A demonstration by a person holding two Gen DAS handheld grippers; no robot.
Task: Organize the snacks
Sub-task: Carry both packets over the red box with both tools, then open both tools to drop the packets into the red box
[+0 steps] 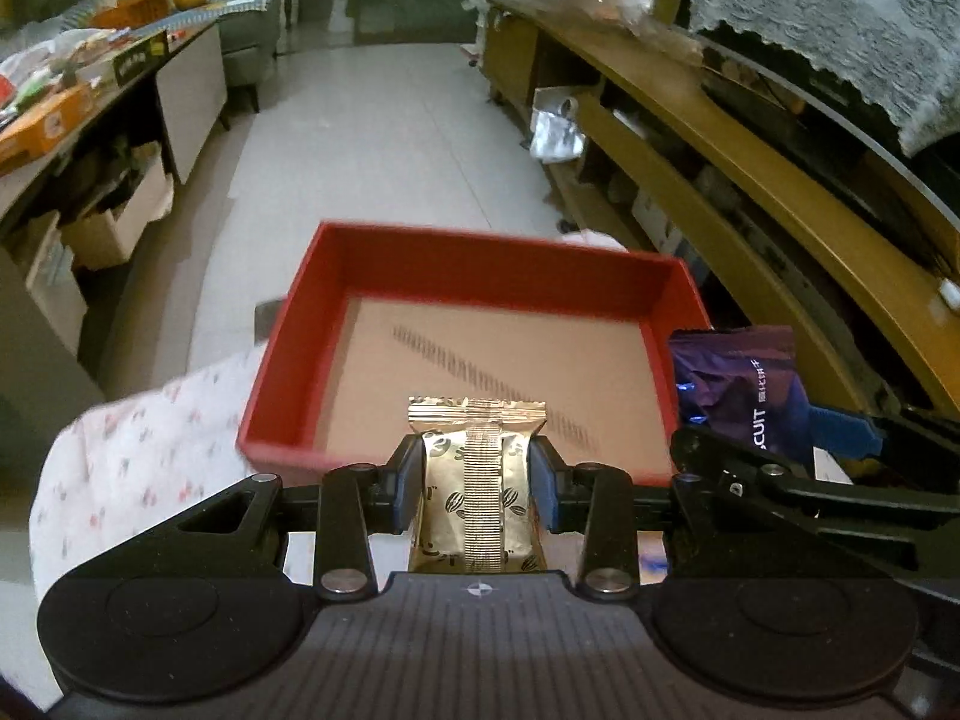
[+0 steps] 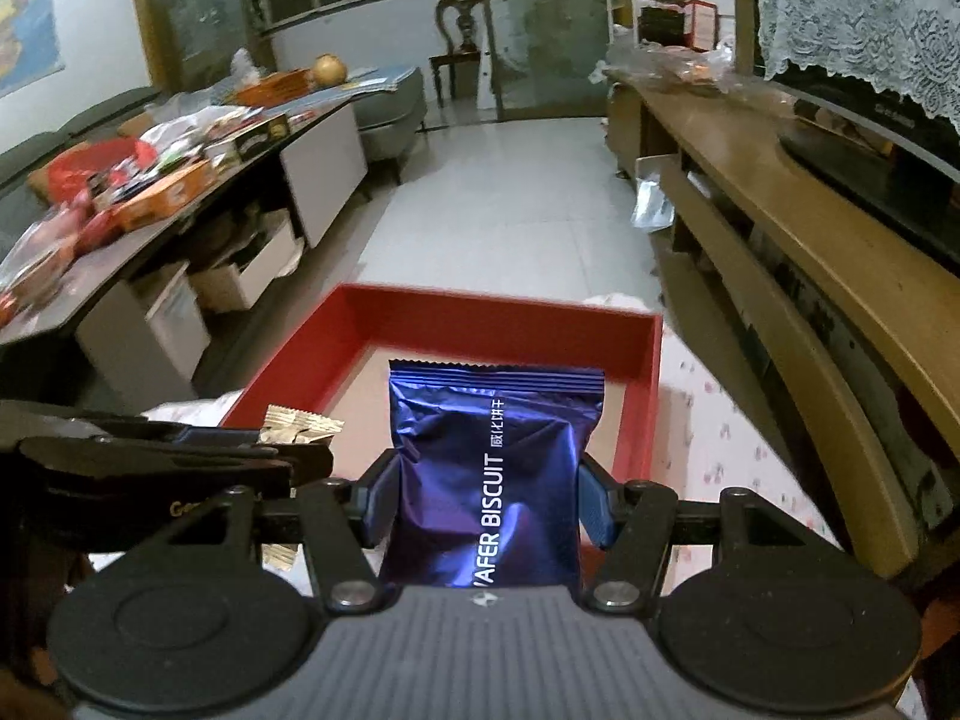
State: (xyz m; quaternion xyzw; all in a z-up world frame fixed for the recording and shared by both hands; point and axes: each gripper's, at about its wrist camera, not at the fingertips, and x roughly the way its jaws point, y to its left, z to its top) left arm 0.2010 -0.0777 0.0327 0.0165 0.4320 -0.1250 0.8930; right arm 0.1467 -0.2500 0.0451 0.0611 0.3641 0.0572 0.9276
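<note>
The left gripper (image 1: 477, 483) is clamping a gold foil snack packet (image 1: 477, 498) across its body, one blue pad on each side. The packet is standing lengthwise between the fingers, its crimped top edge pointing forward over the near wall of the red box (image 1: 288, 324), which is lying directly ahead of and below the gripper on a floral cloth (image 1: 132, 450). The packet is judged light, its foil slick and crinkly, its contents probably brittle; holding it at mid-body across the narrow width is appearing sound, provided the squeeze is kept modest.

The right gripper (image 2: 489, 501) is closing on a blue wafer biscuit packet (image 2: 489, 462) in the same manner, pads pressing both side edges and denting the film slightly. This packet is projecting forward over the same red box (image 2: 648, 396), whose bare floor is lying just beyond the fingertips. It is judged light, puffed with air and fragile inside; the pinch near its lower half is looking adequate.

Both grippers are sitting side by side, level, aiming forward at the near edge of the box, each visible in the other's view.
</note>
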